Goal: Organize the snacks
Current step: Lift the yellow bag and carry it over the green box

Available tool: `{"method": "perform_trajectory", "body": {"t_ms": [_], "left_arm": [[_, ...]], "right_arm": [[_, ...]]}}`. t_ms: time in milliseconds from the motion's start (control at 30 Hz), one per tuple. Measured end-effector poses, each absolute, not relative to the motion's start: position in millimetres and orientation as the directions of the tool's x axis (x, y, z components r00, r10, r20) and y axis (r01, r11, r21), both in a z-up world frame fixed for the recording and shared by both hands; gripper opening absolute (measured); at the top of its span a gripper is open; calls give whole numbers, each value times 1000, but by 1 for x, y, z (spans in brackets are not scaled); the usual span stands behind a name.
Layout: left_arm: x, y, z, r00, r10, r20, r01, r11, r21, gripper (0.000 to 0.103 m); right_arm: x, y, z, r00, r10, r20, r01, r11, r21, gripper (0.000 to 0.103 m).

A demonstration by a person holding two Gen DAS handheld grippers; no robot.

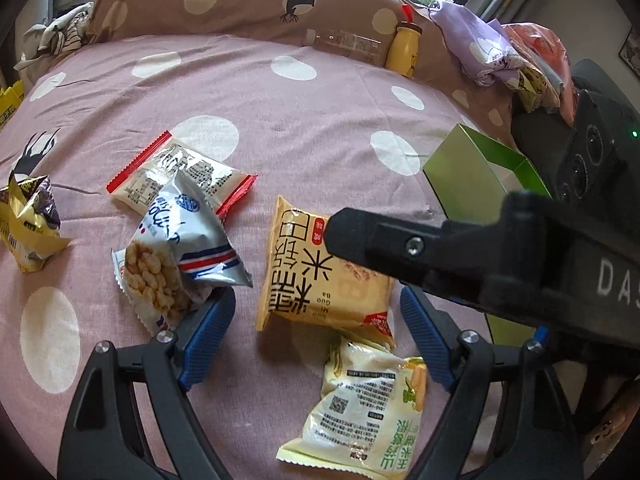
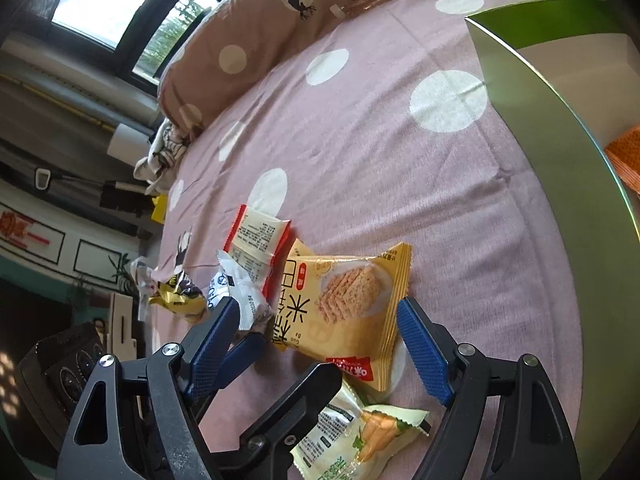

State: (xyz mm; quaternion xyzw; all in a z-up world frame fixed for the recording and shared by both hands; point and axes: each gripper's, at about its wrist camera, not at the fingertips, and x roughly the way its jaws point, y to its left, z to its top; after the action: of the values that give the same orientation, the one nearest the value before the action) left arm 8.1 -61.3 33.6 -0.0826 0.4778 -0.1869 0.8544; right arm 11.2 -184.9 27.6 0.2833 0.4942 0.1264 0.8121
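Several snack packets lie on the pink dotted bedsheet (image 1: 280, 120). A yellow rice-cracker packet (image 1: 320, 272) (image 2: 348, 300) lies just ahead of both grippers. My left gripper (image 1: 316, 332) is open, its blue pads (image 1: 212, 336) well apart and touching nothing. My right gripper (image 2: 320, 344) is open too and straddles the yellow packet without pressing on it. One of its black fingers (image 1: 400, 248) crosses over the packet in the left wrist view. A green-and-white packet (image 1: 360, 408) (image 2: 360, 436) lies nearest. A white-and-blue packet (image 1: 180, 256) and a red-edged packet (image 1: 180, 172) lie to the left.
An open green box (image 1: 480, 176) (image 2: 560, 120) stands at the right with something orange inside. A yellow-purple packet (image 1: 28, 224) lies far left. A pillow (image 1: 240, 4), a clear bottle (image 1: 344, 42), a yellow bottle (image 1: 404, 48) and bundled cloth (image 1: 492, 52) line the back.
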Motion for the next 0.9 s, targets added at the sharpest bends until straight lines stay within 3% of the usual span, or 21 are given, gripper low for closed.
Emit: {"method": "perform_trajectory", "body": {"t_ms": [233, 300, 400, 500, 900], "left_arm": [[22, -71, 21, 444, -391, -806, 276, 916, -292, 81], [21, -76, 21, 445, -393, -805, 306, 911, -276, 70], [18, -80, 20, 462, -377, -803, 319, 915, -246, 68], [19, -77, 22, 451, -429, -783, 326, 896, -303, 64], [-12, -99, 82, 583, -443, -681, 401, 886, -232, 63]], "right_arm": [[20, -186, 9, 407, 518, -753, 83, 799, 595, 79], [21, -185, 8, 412, 520, -749, 79, 798, 597, 79], [19, -182, 9, 414, 502, -759, 69, 814, 577, 73], [18, -182, 9, 422, 476, -771, 74, 830, 553, 63], [-19, -192, 64, 569, 444, -692, -25, 851, 525, 60]]}}
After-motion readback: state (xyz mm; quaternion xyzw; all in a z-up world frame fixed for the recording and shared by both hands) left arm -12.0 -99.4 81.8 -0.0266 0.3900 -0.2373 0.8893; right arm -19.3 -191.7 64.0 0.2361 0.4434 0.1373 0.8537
